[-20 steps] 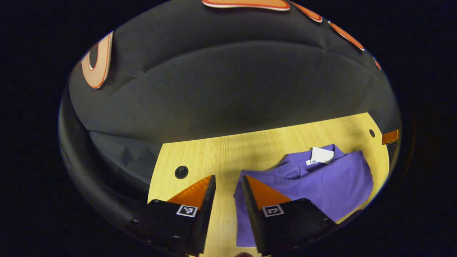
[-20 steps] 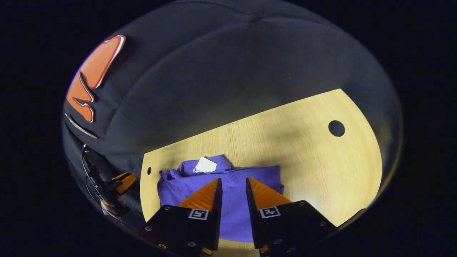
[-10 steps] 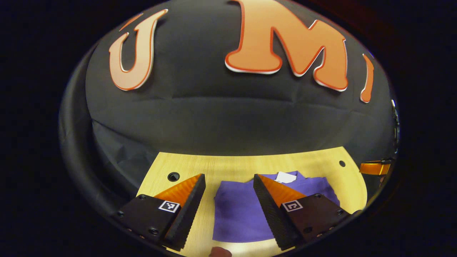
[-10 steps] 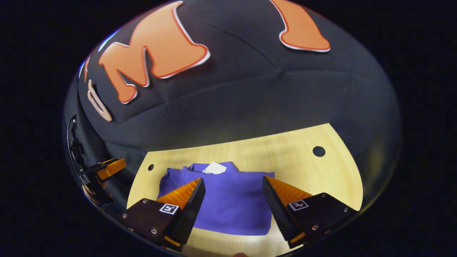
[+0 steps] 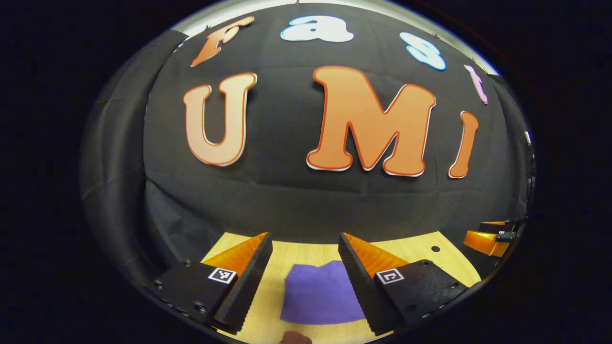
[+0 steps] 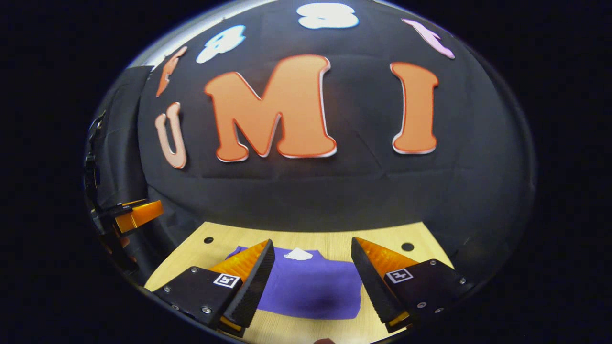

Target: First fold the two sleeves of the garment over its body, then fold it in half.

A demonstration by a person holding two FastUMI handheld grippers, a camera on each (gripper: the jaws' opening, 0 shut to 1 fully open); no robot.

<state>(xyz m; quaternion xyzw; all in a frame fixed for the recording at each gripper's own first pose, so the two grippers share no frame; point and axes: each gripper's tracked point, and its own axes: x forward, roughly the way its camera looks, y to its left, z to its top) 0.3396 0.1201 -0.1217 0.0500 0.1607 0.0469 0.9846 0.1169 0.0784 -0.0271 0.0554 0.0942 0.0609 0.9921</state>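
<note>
The purple garment (image 6: 311,289) lies folded into a compact rectangle on the light wooden table (image 6: 377,236), with a white tag (image 6: 298,254) at its far edge. In the left gripper view the garment (image 5: 318,294) shows between the fingers. My left gripper (image 5: 306,239) is open and raised above the table, holding nothing. My right gripper (image 6: 313,243) is open too, also lifted off the cloth. The left gripper (image 6: 136,215) appears at the left edge of the right gripper view, and the right gripper (image 5: 490,239) at the right edge of the left gripper view.
The table has small round holes (image 6: 407,247) near its back corners, another hole (image 6: 208,240) on the left. The black cloth wall (image 6: 334,191) stands right behind the table's far edge.
Both grippers opened wider and pulled up and back from the garment, tilting toward the wall. The garment stays flat on the table, now lower and smaller in both views.
</note>
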